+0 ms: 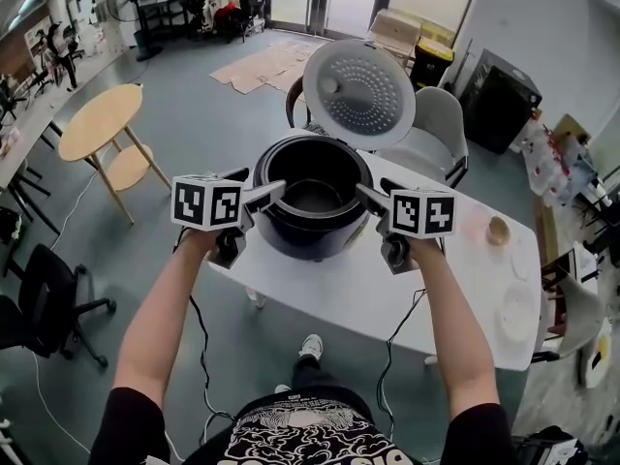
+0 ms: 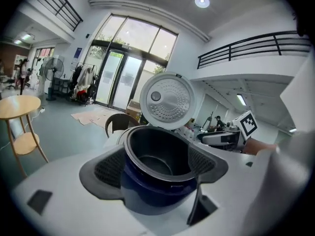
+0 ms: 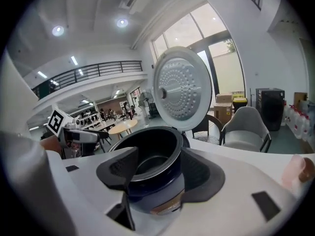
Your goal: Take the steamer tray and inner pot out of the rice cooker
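Left gripper (image 1: 269, 195), right gripper (image 1: 368, 197): jaws released, holding nothing, one at each side of the rim. Rice cooker (image 1: 312, 235): dark blue, on white table (image 1: 465, 294). Inner pot (image 1: 315, 198): black, seated inside. Lid (image 1: 358, 93): raised behind, perforated.

Bright, even daylight enters through the tall glass doors (image 2: 123, 82), helped by ceiling spotlights (image 2: 202, 2). Both gripper views bend strongly and go black at the corners.
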`<state>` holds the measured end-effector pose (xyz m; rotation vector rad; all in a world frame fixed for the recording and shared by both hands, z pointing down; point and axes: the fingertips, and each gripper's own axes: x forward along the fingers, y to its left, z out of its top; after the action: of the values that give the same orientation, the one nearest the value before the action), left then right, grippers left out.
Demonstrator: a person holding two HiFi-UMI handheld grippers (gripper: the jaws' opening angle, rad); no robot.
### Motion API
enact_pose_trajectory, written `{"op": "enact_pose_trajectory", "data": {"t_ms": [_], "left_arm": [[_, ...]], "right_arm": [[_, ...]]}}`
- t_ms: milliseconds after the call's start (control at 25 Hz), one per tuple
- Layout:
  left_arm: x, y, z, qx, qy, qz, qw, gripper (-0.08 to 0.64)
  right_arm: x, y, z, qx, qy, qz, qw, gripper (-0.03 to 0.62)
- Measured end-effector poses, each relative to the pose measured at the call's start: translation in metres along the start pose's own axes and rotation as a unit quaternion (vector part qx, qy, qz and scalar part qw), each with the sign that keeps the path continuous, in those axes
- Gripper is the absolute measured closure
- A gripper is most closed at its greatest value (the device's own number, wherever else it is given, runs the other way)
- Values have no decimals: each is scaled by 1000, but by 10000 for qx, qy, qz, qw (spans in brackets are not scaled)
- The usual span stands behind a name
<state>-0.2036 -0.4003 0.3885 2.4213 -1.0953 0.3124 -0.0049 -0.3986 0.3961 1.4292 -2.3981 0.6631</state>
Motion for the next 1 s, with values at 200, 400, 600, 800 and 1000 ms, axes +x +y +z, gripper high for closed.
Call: {"op": "enact_pose_trajectory", "data": {"t_ms": [200,400,600,800,1000], "left_arm": [[42,16,9,-319,410,-291,9982,164],[64,34,15,-717,729,-372,9941,169],[84,47,21,-1118,995,-413,9879,203],[90,49,17,-1034,1227,-183,9869,241],[97,62,13,-876,1755,276,9802,301]], "right_arm": [[37,-25,4,164,409,335,9985,322],[61,-41,5,576,713,709,9933,336],[79,-47,15,918,932,1146,9848,350],[82,-46,14,1195,1265,1284,9763,372],[89,-51,11,1195,1529,1127,9745,430]]}}
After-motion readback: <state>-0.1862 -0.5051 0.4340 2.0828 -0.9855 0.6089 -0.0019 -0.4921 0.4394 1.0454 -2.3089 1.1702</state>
